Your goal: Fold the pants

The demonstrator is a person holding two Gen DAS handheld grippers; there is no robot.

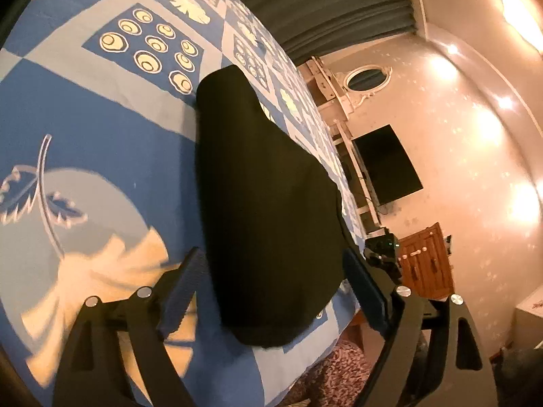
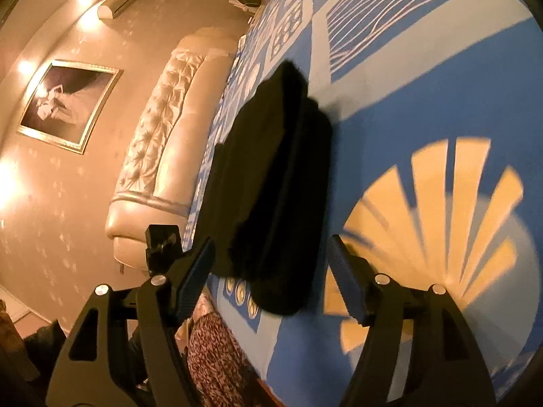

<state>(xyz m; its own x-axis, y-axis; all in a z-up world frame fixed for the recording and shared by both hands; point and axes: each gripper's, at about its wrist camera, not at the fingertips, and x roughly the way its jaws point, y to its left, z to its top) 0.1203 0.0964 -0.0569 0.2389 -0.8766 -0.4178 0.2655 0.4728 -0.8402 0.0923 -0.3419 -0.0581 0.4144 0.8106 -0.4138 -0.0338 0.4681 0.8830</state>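
The black pants lie folded in a long bundle on the blue patterned bedspread, near the bed's edge. My left gripper is open and hovers over the near end of the bundle, one finger on each side, holding nothing. In the right wrist view the same pants lie as a stacked dark bundle on the bedspread. My right gripper is open above the bundle's near end, fingers apart and empty.
The bed edge drops off beside the pants, with a dark floral cloth below. A padded headboard and a framed picture stand on one wall. A dark screen and a wooden cabinet stand by the other.
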